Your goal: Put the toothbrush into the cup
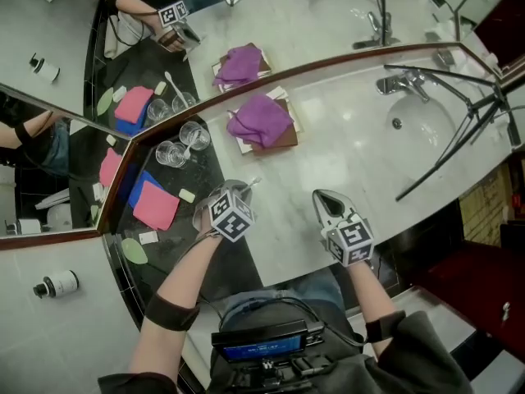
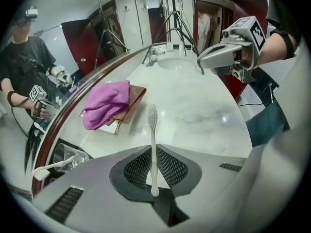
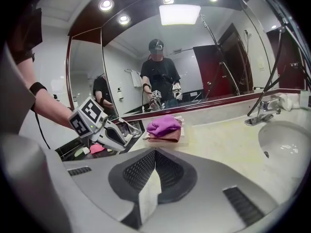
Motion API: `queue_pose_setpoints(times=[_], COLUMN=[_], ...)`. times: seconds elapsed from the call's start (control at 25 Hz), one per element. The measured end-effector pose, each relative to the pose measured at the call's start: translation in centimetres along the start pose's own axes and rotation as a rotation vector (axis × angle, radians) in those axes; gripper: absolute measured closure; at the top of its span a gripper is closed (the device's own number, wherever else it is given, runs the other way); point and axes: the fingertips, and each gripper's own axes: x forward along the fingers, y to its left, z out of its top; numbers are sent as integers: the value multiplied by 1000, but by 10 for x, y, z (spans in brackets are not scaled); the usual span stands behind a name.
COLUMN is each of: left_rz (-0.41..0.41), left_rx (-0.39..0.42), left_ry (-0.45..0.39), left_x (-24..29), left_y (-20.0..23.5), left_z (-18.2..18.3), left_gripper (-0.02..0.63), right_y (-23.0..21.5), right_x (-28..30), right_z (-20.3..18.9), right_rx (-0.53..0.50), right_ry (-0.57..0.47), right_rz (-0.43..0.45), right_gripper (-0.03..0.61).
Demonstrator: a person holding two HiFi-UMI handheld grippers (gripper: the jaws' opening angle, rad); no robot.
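A white toothbrush (image 2: 153,130) stands straight out from my left gripper (image 2: 153,152), which is shut on its handle, bristle head forward. In the head view this gripper (image 1: 234,191) hovers over the edge of the dark tray, below two clear glass cups (image 1: 194,133) (image 1: 171,153). One cup (image 2: 68,155), with another white toothbrush leaning in it, shows at the lower left of the left gripper view. My right gripper (image 1: 322,195) hangs over the marble counter to the right, shut with nothing between its jaws (image 3: 154,152). From there the left gripper (image 3: 99,126) appears at the left.
A purple cloth (image 1: 261,120) lies on a brown and white stack in the middle of the counter. The sink (image 1: 418,121) and tap (image 1: 402,80) are at the right, crossed by black tripod legs (image 1: 459,138). Pink and blue pads (image 1: 156,206) lie on the dark tray; a mirror runs behind.
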Motion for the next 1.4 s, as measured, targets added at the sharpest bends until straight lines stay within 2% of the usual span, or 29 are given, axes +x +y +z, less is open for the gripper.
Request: queue_pose_setpoints(times=[0.36,0.56,0.8,0.88,0.92,1.28,1.4], left_rz=[-82,-102,-105,-104,-103,-67,-40], left_rx=[98,99,63,55,53,8,-45], left_ry=[103,118,95,90,86,34,-17], left_x=[59,70,76,76,75,57,40], left_y=[-11,-13,-17,-19,-20,-17,-13], left_z=[-7,-7,-3,-2,-1,13,23], left_gripper=[594,594,577,503,489,486,486], right_y=[-14,-21,-30,-32,-34,-44,-43], right_x=[-6,-10,-14,-15,-16,-20,-20], right_z=[-15,-19,-24,-25,-26,-35,-33], right_rx=[16,34,48,53,56,61,59], right_ry=[6,9,14,14,15,21,24], right_rz=[-15,-31,-37,-38,-39,-50,-46], right_gripper=[560,560,560,560,560,560,560])
